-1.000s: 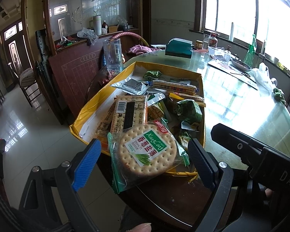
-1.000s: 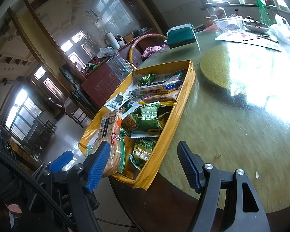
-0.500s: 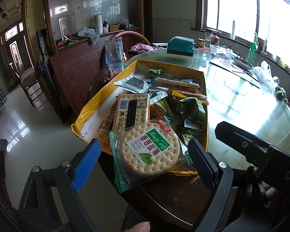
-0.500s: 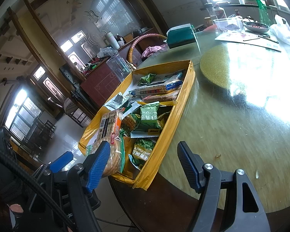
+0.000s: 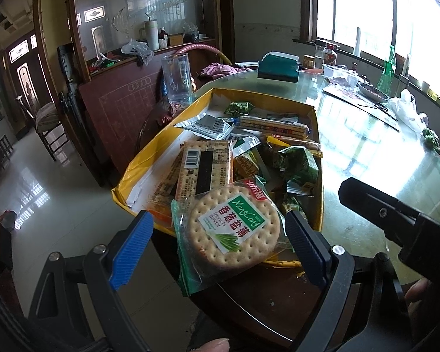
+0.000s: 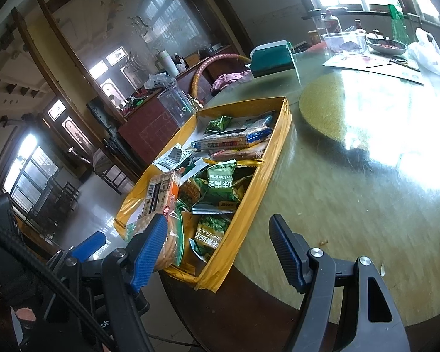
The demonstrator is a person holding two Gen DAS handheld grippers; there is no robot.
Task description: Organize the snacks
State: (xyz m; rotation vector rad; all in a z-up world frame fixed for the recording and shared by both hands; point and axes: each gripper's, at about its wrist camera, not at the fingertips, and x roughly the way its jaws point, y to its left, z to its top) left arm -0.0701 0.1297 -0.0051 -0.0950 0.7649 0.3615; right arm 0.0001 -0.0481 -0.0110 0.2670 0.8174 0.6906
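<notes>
Little has changed over the last second: the left gripper (image 5: 217, 246) has only edged nearer the round cracker pack (image 5: 233, 231) at the yellow tray's (image 5: 318, 158) near end. Its fingers stay wide apart around the pack, gripping nothing. The right gripper (image 6: 217, 249), near the tray's corner over the counter (image 6: 352, 182), is equally open and empty, so the snacks lie jumbled as before.

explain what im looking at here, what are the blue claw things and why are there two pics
There is no robot here: a person carries a hand-held gripper in each hand, each with a wide-angle camera looking forward along its two blue-padded fingers. One picture comes from the left hand-held gripper, the other from the right hand-held gripper. Both are open and hold nothing.

In front of them a yellow cardboard box sits on a round glass-topped table, near its edge. The box is full of snacks. Nearest the left gripper lies a round cracker pack with a green label, overhanging the near end of the box between the open fingers but not pinched. Behind it lie a rectangular cracker pack and green snack packets.
</notes>
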